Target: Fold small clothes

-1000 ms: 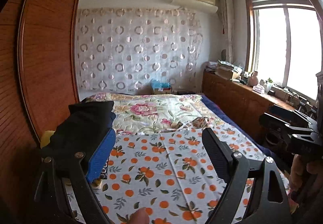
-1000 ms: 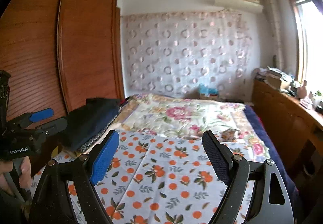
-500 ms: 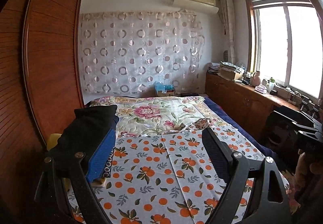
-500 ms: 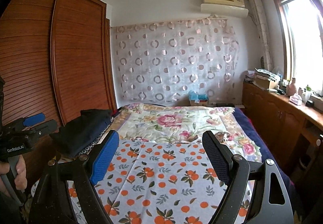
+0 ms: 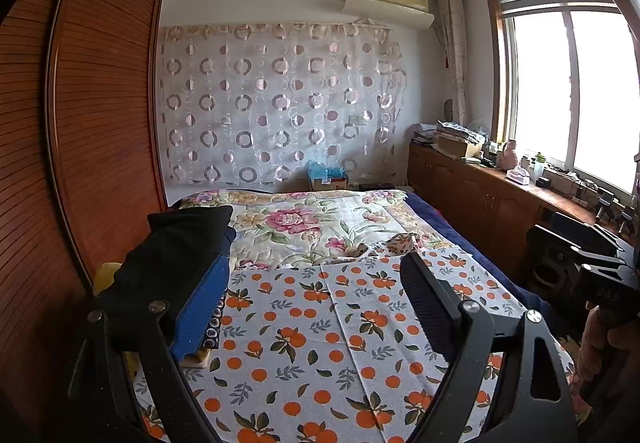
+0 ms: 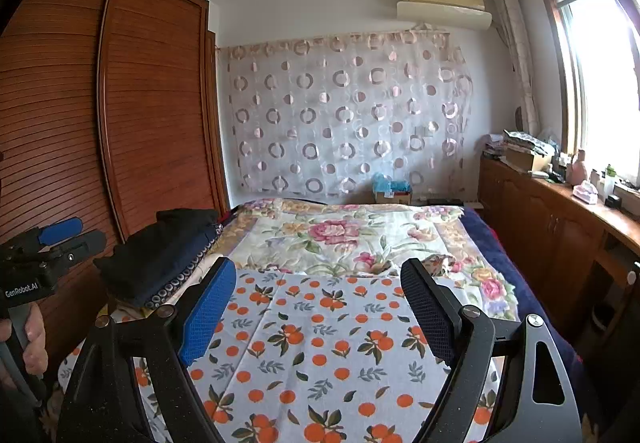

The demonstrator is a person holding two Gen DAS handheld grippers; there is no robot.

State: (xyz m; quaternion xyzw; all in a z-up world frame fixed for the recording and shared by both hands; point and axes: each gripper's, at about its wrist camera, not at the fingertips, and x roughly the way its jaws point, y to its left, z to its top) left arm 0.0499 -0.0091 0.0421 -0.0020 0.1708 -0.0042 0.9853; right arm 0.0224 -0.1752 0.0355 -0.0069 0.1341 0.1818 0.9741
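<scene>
A pale cloth printed with oranges (image 5: 320, 331) (image 6: 320, 347) lies spread flat on the near part of the bed. My left gripper (image 5: 316, 303) hangs above its near half, jaws wide open, nothing between them. My right gripper (image 6: 320, 307) is likewise open and empty over the same cloth. A small patterned garment (image 5: 402, 241) (image 6: 440, 263) lies crumpled just beyond the cloth's far right corner. A stack of folded dark clothes (image 5: 176, 251) (image 6: 160, 255) sits at the bed's left edge. Each gripper shows at the edge of the other's view, held by a hand (image 6: 28, 339).
A floral quilt (image 5: 304, 219) covers the far part of the bed. A wooden wardrobe (image 5: 80, 131) stands close on the left. A low wooden cabinet (image 5: 480, 195) with clutter runs under the window on the right. A box with blue stuff (image 5: 326, 177) sits beyond the bed.
Both views have tilted up a little since the earliest frames, showing more ceiling and far wall. Both grippers stay open and empty; the clothes have not moved.
</scene>
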